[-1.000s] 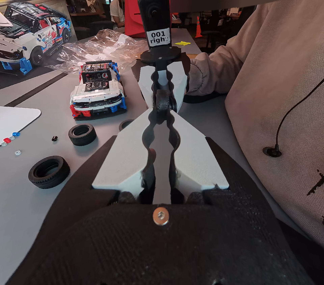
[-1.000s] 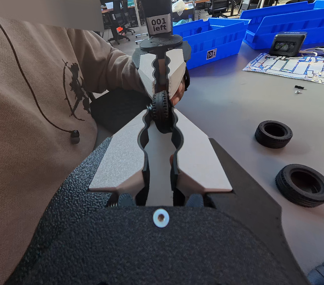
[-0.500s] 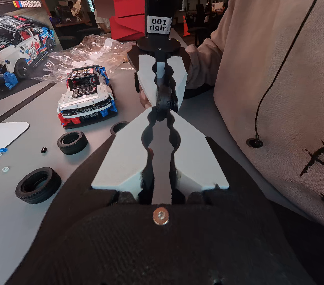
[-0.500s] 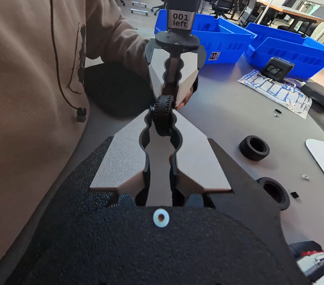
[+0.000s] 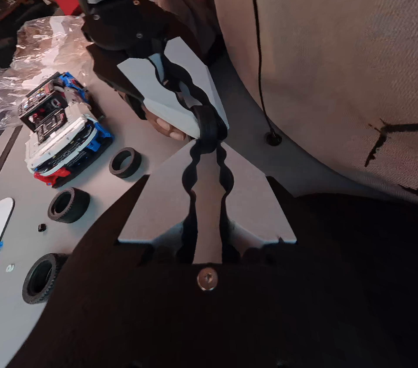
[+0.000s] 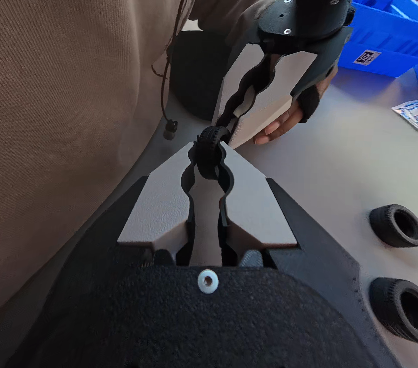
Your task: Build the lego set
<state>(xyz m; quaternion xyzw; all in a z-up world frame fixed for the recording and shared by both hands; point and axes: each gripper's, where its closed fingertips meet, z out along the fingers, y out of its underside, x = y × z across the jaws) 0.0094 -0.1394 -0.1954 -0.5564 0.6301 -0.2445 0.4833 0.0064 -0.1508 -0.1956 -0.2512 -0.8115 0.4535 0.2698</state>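
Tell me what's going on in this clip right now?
A person holds a tool in each hand, tips meeting over the table. The right tool is shut on a black tyre; the left tool meets it at the same tyre, seemingly pinching a part there. The car sits wheel-less, with three loose tyres beside it.

blocked: torso (image 5: 328,63) beside claws | obstacles: 3 tyres (image 5: 67,204), car (image 5: 61,131)

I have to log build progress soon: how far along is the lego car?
The car body looks mostly assembled, but I see no wheels on it. In hand: both tongs, right and left, meet on one black tyre. Left: three loose tyres lie on the table.
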